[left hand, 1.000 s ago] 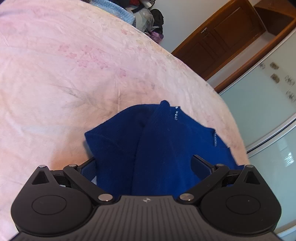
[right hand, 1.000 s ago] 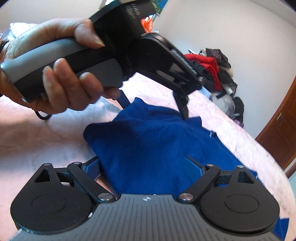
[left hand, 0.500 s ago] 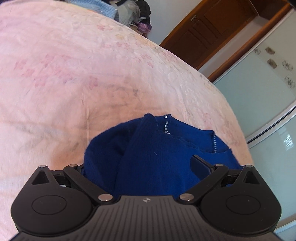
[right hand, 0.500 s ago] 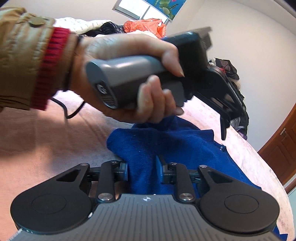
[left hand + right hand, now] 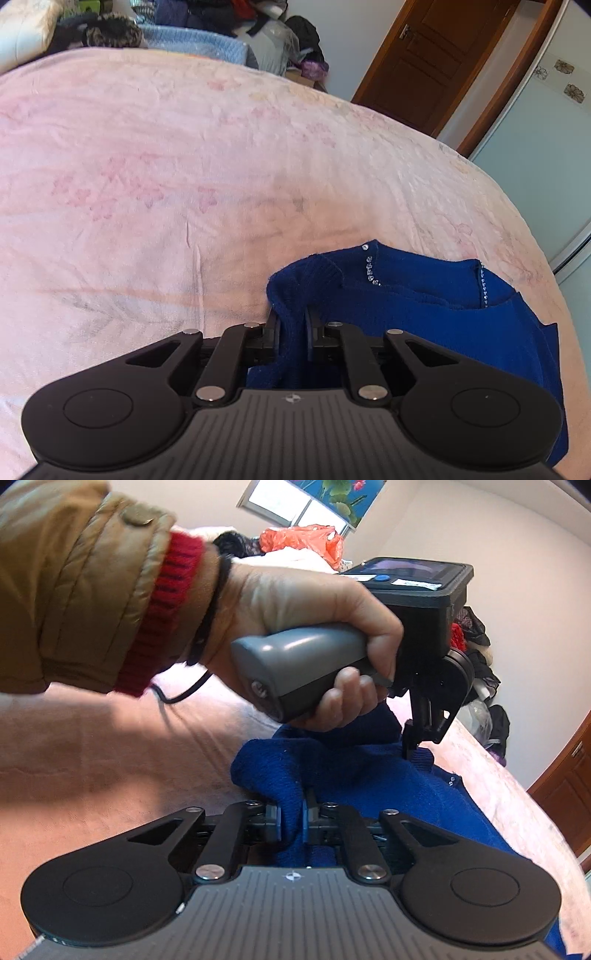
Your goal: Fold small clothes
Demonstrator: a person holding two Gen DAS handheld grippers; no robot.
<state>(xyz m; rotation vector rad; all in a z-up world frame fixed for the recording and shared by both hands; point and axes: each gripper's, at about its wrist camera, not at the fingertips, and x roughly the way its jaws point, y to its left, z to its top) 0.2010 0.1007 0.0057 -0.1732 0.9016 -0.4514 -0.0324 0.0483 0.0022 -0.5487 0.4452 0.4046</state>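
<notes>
**Both grippers pinched on the blue sweater, on the bed**

Left wrist view: your left gripper (image 5: 292,334) has its jaws drawn close together with a fold of the blue sweater (image 5: 417,314) bunched between them. The pinched cloth rises as a ridge ahead of the fingers; the rest of the sweater spreads toward 3 o'clock over the pink bedspread (image 5: 184,166). A line of small rhinestones (image 5: 370,271) runs along the neckline at about 1 o'clock from the gripper. A pile of clothes (image 5: 236,22) sits beyond the far bed edge at 12 o'clock; a brown wooden door (image 5: 421,62) stands at 1 o'clock.

Right wrist view: your right gripper (image 5: 291,821) is likewise closed on a thick roll of the blue sweater (image 5: 369,775), cloth filling the narrow gap between the pads. At 12 o'clock your left hand (image 5: 295,620), in a tan sleeve with a red cuff (image 5: 162,616), holds the grey handle of the left gripper (image 5: 408,746), whose tips meet the sweater at 1 o'clock. The sweater lies on the pink bedspread (image 5: 92,746), trailing toward 4 o'clock.
</notes>
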